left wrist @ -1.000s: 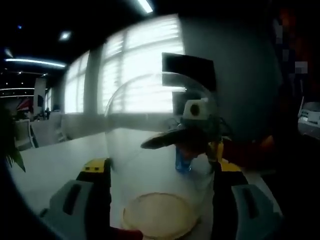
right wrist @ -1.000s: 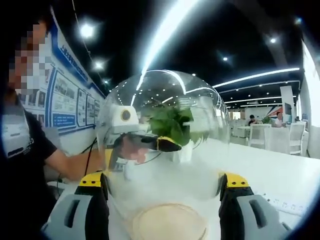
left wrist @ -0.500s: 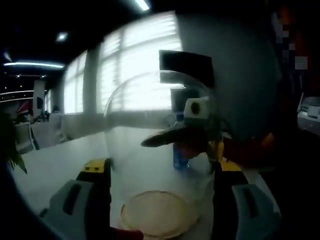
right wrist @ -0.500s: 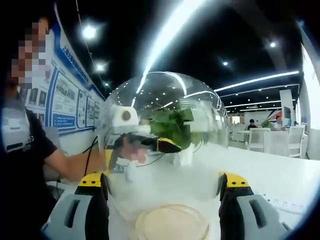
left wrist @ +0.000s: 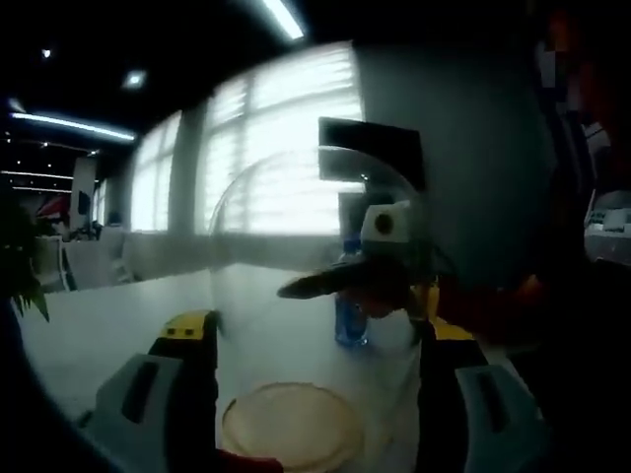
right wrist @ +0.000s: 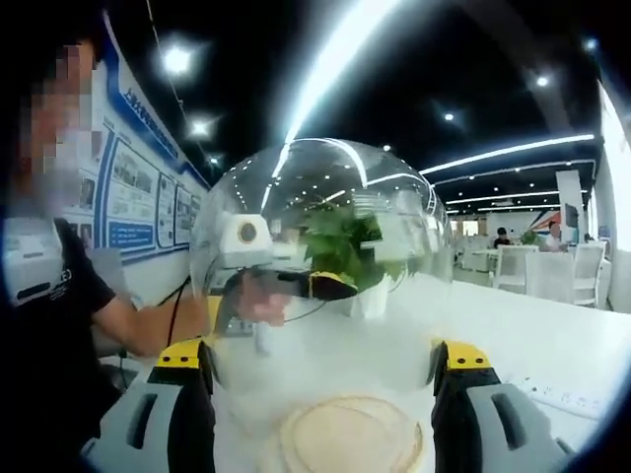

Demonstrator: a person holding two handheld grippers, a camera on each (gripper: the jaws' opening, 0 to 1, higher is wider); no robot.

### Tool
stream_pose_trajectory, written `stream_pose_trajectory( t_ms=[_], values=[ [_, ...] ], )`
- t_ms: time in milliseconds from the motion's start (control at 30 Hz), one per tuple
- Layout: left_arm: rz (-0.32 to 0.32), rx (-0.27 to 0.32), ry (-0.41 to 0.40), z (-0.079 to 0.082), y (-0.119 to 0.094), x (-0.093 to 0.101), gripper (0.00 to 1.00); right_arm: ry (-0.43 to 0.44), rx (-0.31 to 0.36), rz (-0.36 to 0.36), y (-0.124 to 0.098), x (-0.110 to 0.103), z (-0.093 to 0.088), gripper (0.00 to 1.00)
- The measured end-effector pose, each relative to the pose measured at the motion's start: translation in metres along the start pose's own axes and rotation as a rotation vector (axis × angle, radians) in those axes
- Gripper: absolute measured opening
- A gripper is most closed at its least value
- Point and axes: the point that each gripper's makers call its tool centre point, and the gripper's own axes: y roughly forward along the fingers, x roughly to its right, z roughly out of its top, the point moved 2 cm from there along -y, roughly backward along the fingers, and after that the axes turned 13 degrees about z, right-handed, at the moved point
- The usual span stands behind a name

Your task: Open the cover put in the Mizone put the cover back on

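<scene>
A clear glass dome cover is held off the table between both grippers. My left gripper is shut on its sides, and the right gripper shows through the glass on the far side. A round wooden base lies on the white table below the dome. Behind the glass a blue Mizone bottle stands upright on the table. In the right gripper view my right gripper clamps the same dome cover, with the left gripper seen through it and the wooden base underneath.
A person in a dark shirt stands close at the left. A potted green plant sits on the white table behind the dome. A dark monitor and bright windows are at the back, and chairs stand far off.
Both views have drifted slightly; the wooden base sits a little more sideways under the dome and the bottle shows more clearly. Both grippers still hold the dome.
</scene>
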Motion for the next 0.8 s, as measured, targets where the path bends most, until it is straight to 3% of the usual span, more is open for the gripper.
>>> stream_pose_trajectory(
  t_ms=[800],
  values=[
    [0.026,-0.01,0.086,-0.002,-0.015,0.023,0.72,-0.082,-0.015,0.01,-0.003,-0.024,-0.003,0.87]
  ],
)
